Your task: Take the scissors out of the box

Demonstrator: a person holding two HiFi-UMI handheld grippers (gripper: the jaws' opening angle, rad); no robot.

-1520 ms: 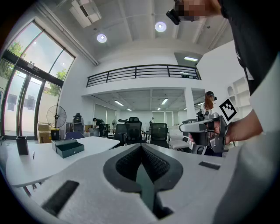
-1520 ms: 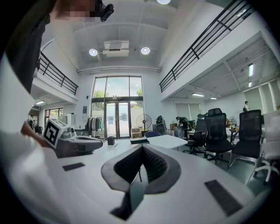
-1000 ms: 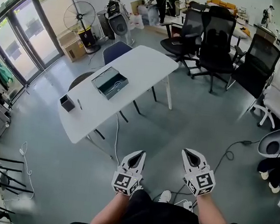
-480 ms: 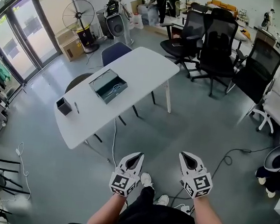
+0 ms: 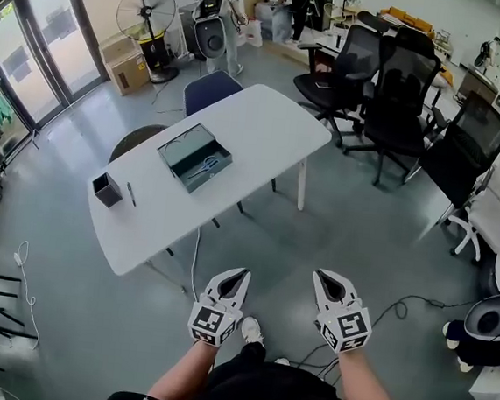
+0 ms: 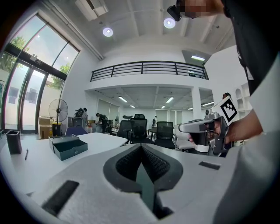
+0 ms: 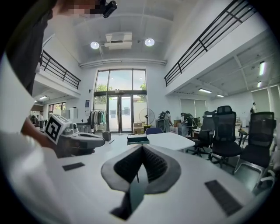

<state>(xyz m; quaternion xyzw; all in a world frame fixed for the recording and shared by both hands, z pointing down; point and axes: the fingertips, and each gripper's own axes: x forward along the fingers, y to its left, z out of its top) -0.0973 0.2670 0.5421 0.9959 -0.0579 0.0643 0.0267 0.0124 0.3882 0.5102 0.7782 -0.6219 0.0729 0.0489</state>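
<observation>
Change: the surface [image 5: 266, 122] and box [image 5: 178, 138] now lie nearer than a second ago; both grippers have advanced together.
Surface: white, ahead and left of both grippers, still well apart.
Box: open, dark green, mid-surface.
Left gripper [image 5: 241, 274]: jaws together, empty; the nearer one to the box.
Right gripper [image 5: 320, 275]: jaws together, empty.
Scissors [image 5: 208, 164]: inside the box, flat on its floor; long axis appears diagonal, handle end too small to tell.

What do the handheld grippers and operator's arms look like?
Left gripper and right gripper: white shells tapering to a point, dark ribbed pads inside the fingers, a cube with black-and-white square markers at each rear. No cables visible. Forearms uncovered; dark clothing.
</observation>
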